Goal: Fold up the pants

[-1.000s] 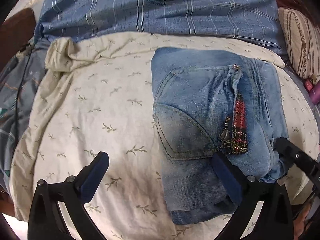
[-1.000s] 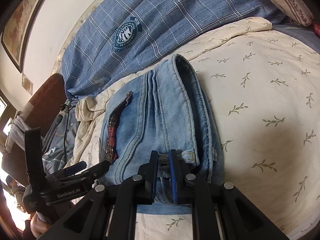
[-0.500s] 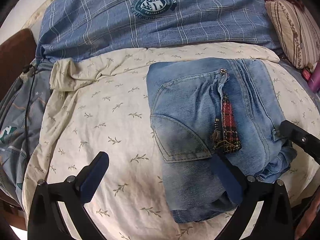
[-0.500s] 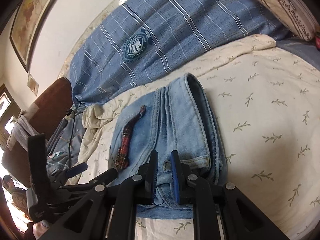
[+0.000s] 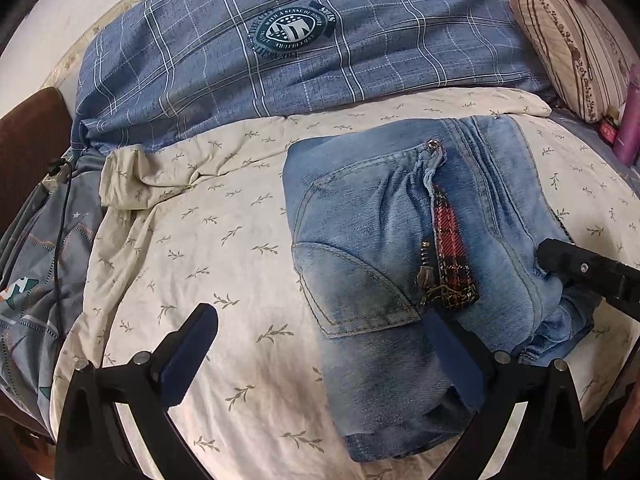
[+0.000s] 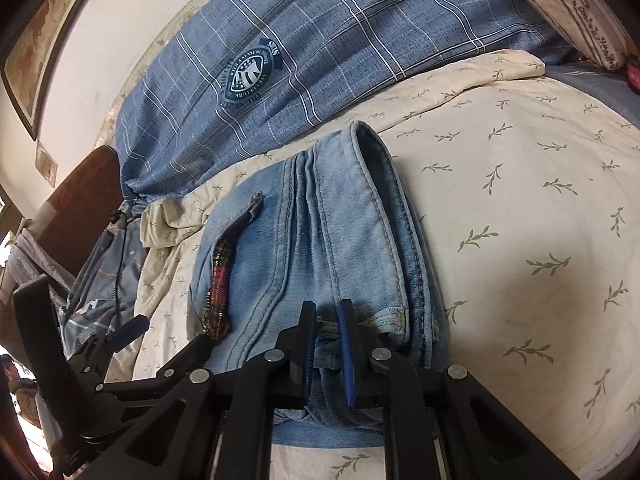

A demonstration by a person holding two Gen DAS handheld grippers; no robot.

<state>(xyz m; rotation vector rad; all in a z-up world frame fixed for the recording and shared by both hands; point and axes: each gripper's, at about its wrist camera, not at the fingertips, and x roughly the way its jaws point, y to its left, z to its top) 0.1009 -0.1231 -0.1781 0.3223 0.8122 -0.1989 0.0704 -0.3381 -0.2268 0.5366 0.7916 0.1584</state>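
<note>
Light blue jeans [image 5: 400,240] lie folded into a compact stack on the cream leaf-print sheet [image 5: 224,248], back pocket and a red plaid strap [image 5: 452,256] on top. My left gripper [image 5: 320,352] is open, its right finger resting on the near edge of the jeans, its left finger over bare sheet. In the right wrist view the jeans [image 6: 320,240] lie straight ahead, and my right gripper [image 6: 326,316] is nearly closed, pinching the denim at the stack's near end. The right gripper's body shows at the left wrist view's right edge.
A blue plaid duvet [image 5: 304,40] with a round crest is bunched along the far side of the bed. A striped pillow [image 5: 576,48] lies at the far right, a grey-blue cloth with a cable [image 5: 40,248] at the left. A brown headboard [image 6: 76,200] stands left.
Both grippers have drawn back and risen a little from the jeans, so more of the duvet shows. The right gripper's jaws have parted slightly. The folded jeans have not moved.
</note>
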